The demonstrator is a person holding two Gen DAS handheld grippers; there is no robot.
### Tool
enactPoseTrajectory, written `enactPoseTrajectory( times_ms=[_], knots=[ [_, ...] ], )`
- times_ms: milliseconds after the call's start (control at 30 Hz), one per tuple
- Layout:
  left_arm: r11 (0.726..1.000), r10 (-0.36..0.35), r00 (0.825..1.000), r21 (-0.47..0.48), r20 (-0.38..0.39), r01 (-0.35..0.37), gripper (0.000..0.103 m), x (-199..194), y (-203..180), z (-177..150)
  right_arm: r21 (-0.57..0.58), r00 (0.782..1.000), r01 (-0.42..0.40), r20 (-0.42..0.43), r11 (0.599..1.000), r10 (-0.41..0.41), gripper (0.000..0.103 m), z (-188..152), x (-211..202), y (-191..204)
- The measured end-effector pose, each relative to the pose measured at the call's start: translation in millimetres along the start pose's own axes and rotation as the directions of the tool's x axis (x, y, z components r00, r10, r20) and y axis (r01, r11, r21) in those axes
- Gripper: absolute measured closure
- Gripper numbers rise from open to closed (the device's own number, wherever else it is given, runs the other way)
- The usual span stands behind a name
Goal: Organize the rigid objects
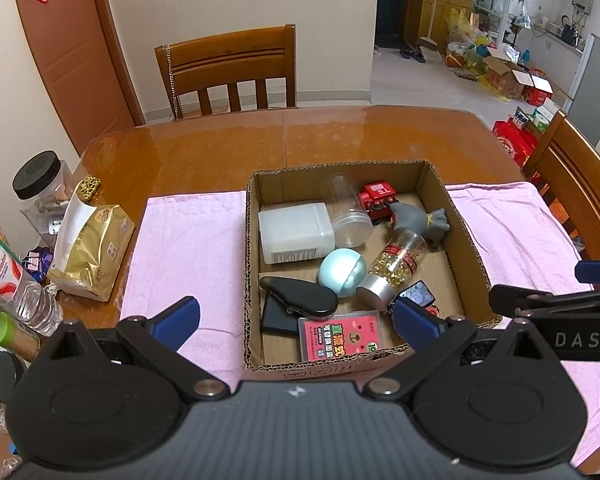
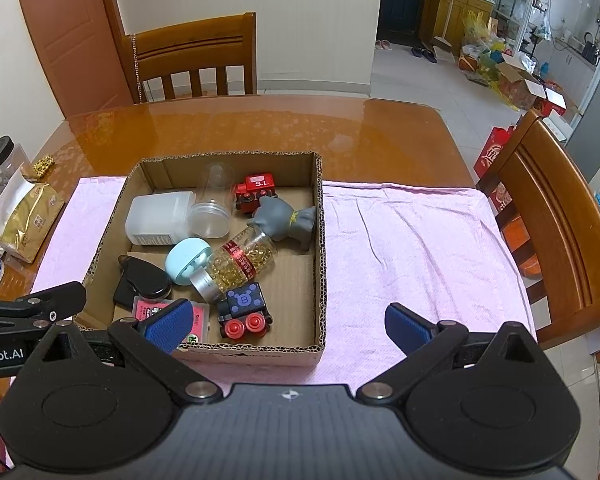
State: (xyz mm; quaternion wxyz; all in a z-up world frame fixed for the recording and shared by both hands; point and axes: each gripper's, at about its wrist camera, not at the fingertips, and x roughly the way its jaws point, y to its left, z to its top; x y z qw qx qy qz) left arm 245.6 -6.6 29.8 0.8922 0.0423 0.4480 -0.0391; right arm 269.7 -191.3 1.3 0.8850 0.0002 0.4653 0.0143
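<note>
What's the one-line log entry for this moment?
left gripper: open, empty | right gripper: open, empty | cardboard box: holds all items | pink cloth: bare | stage: no grasp

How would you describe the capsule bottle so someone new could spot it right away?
Find the cardboard box on the pink cloth in the middle of the table. Near the box's centre, a clear capsule bottle lies on its side, against the pale blue ball. It alone is full of golden capsules, with a red band and a silver cap.
</note>
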Motion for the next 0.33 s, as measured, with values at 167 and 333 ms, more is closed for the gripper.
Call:
enactPoseTrajectory(
  times_ms=[167, 333],
  knots=[
    [1.0, 0.005, 1.0, -0.009, 0.0, -0.005, 0.001, -1.7, 0.6, 1.0, 0.0, 1.0, -0.002, -0.004, 1.0, 0.002, 0.0, -0.9, 0.3, 0.2],
    [1.0, 0.005, 1.0, -0.009, 0.0, -0.005, 0.001, -2.1, 0.5, 1.5, -0.005, 1.0, -0.005, -0.005, 1.0, 0.005, 0.0, -1.9, -0.1, 1.8]
  ],
)
